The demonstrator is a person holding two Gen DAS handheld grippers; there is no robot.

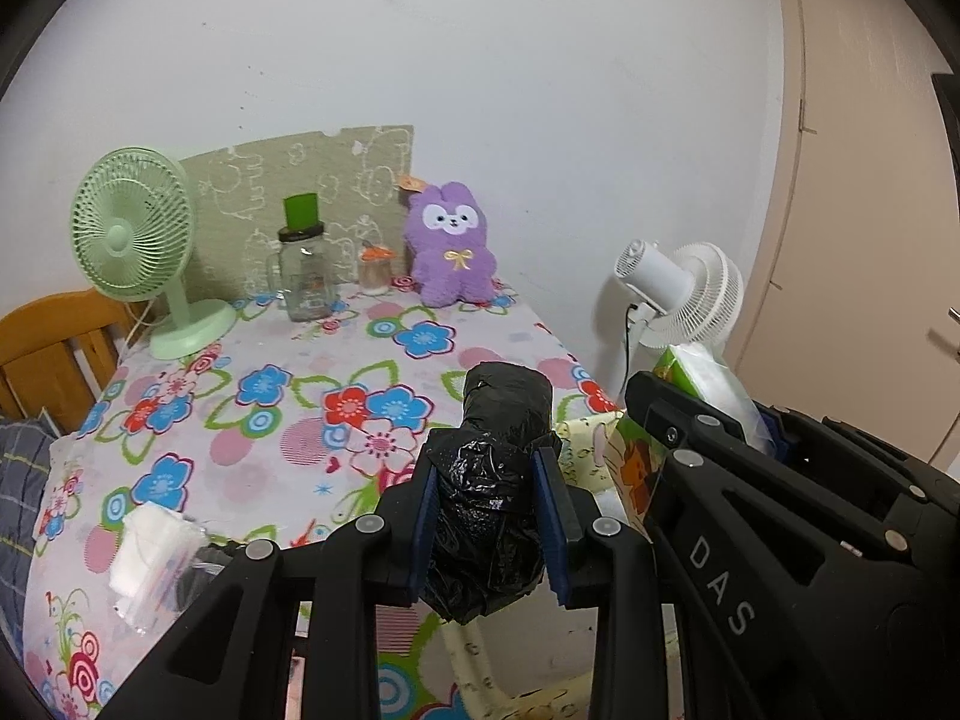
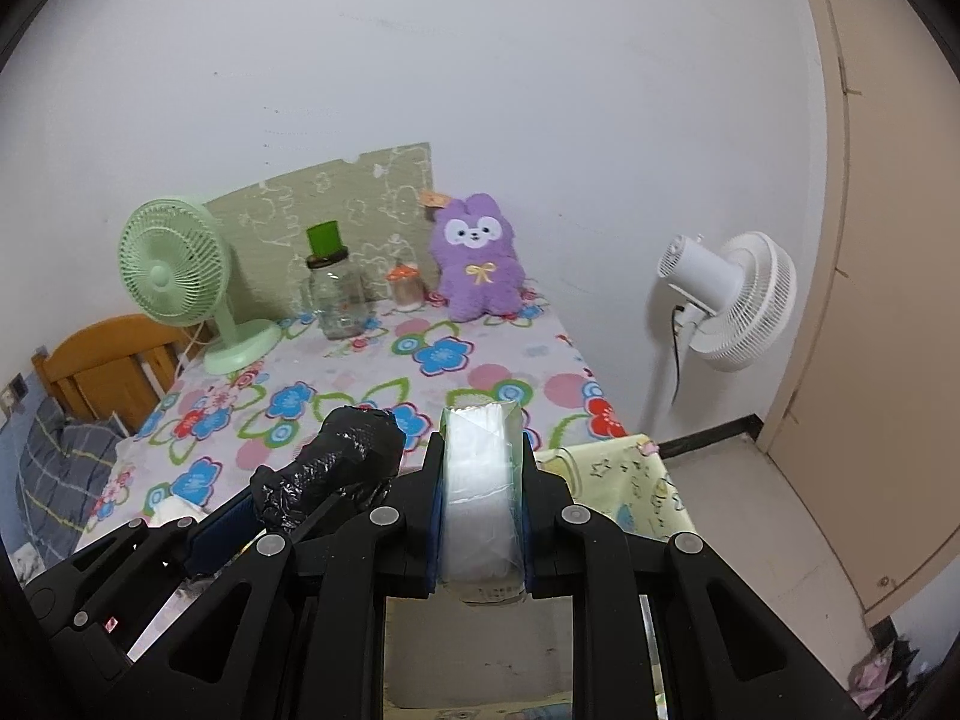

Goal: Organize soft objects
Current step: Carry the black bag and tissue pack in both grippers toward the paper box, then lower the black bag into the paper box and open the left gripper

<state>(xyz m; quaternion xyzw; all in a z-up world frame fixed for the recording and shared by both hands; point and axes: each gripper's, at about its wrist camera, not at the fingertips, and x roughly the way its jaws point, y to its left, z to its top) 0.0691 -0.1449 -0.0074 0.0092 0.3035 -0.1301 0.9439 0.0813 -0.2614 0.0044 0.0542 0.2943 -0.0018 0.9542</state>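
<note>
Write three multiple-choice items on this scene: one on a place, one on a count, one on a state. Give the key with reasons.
1. Where does the purple plush toy sit?
A. At the far edge of the table, by the wall
B. On the floor
C. On top of the green fan

2. How many fans are in view?
A. One
B. Two
C. Three

3. What is the left gripper doing?
A. Hanging open and empty
B. Gripping a glass jar
C. Clamped on a black plastic roll

Key: 1 A, it sits on the tablecloth against the wall. 2 B, a green fan on the table and a white fan beside it. 3 C, both pads press the roll's sides.
</note>
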